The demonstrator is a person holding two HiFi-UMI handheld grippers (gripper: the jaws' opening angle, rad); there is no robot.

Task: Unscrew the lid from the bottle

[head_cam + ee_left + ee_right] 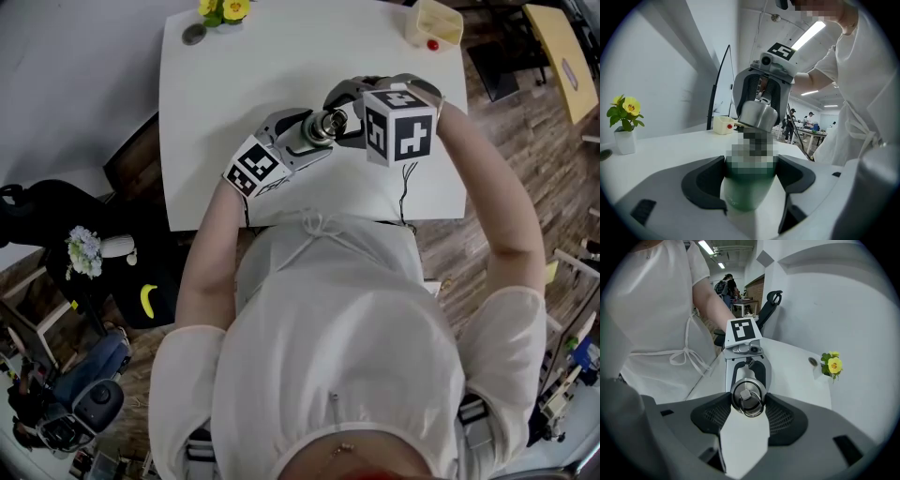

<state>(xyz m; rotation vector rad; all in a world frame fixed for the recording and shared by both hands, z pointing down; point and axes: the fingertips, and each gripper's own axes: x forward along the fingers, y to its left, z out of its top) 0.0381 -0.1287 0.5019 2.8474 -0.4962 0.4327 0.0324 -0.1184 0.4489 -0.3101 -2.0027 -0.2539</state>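
Note:
A green bottle (747, 190) lies level above the white table (234, 75), with my left gripper (750, 180) shut round its body. Its steel lid (758, 115) points away from that gripper. In the right gripper view the lid (747, 398), with a wire ring on top, sits between the pads of my right gripper (747, 401), which press on its sides. In the head view the lid (328, 123) shows between the left gripper (302, 133) and the right gripper (345, 117), in front of the person's chest. Part of the bottle's neck is hidden by a mosaic patch.
A small pot of yellow flowers (223, 11) and a dark round disc (194, 35) stand at the table's far left corner. A pale yellow box with a red knob (433, 23) sits at the far right corner. A dark chair (131, 159) stands left of the table.

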